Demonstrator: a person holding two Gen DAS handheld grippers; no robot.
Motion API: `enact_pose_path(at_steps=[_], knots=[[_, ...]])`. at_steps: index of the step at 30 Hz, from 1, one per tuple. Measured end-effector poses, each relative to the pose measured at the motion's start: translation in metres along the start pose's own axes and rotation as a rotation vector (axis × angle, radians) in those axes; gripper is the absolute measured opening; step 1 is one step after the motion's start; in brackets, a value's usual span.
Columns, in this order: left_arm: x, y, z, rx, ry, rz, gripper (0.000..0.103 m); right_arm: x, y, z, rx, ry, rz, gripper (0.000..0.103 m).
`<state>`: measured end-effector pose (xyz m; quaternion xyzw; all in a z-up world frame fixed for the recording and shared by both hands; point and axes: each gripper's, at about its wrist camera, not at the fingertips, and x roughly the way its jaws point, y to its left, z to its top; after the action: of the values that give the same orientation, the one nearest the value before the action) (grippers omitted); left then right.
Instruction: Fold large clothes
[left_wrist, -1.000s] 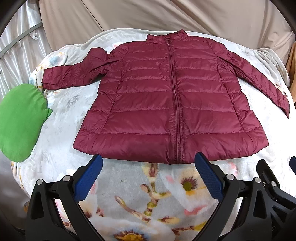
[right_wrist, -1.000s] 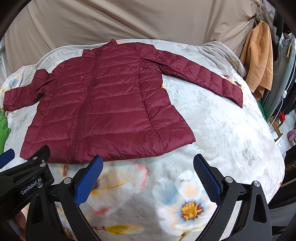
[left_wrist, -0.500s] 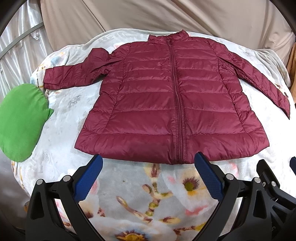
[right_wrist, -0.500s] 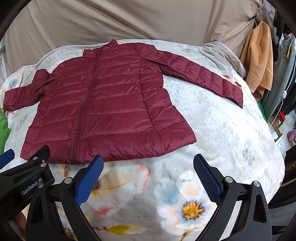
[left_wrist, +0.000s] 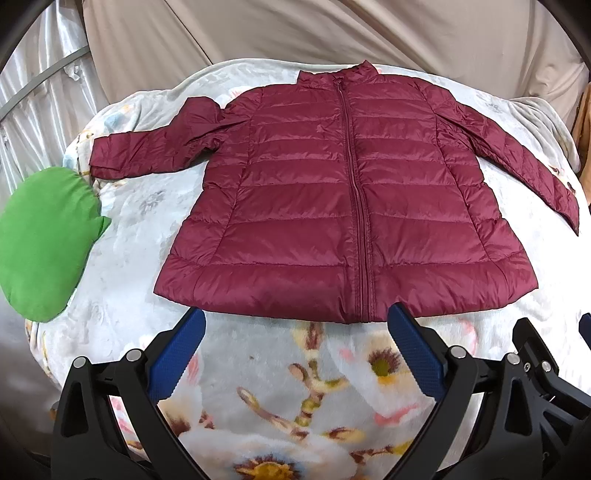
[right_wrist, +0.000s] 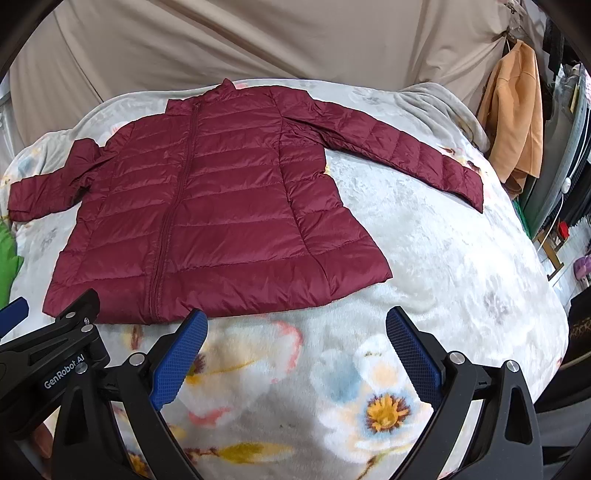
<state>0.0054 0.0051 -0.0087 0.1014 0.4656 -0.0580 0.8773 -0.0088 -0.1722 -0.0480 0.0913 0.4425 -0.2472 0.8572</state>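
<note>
A maroon quilted puffer jacket (left_wrist: 332, 199) lies flat and zipped, front up, on a floral blanket (left_wrist: 288, 387). Both sleeves are spread out to the sides. My left gripper (left_wrist: 295, 317) hovers open just in front of the hem, near the zipper's lower end, with nothing between its blue pads. In the right wrist view the jacket (right_wrist: 221, 206) fills the left half. My right gripper (right_wrist: 295, 317) is open over the blanket (right_wrist: 443, 266), just off the hem's right part. The left gripper's black frame (right_wrist: 66, 332) shows at that view's left edge.
A green cushion (left_wrist: 40, 240) lies at the bed's left edge beside the left cuff. A beige sheet (left_wrist: 332, 33) hangs behind the bed. An orange garment (right_wrist: 517, 110) hangs at the right, with shelves and floor clutter beyond the bed's right edge.
Both grippers have drifted slightly, so the jacket sits a little further right in the left wrist view. Nothing was grasped and the jacket has not moved.
</note>
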Motion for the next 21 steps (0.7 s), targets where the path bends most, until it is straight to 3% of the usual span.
enact_pose_path(at_steps=[17, 21], knots=[[0.003, 0.003, -0.002, 0.002, 0.008, 0.002, 0.096, -0.002, -0.001, -0.003, 0.0, 0.003, 0.002, 0.096], [0.007, 0.01, 0.001, -0.015, 0.026, -0.025, 0.096, 0.016, -0.01, -0.001, 0.034, 0.069, 0.073, 0.096]])
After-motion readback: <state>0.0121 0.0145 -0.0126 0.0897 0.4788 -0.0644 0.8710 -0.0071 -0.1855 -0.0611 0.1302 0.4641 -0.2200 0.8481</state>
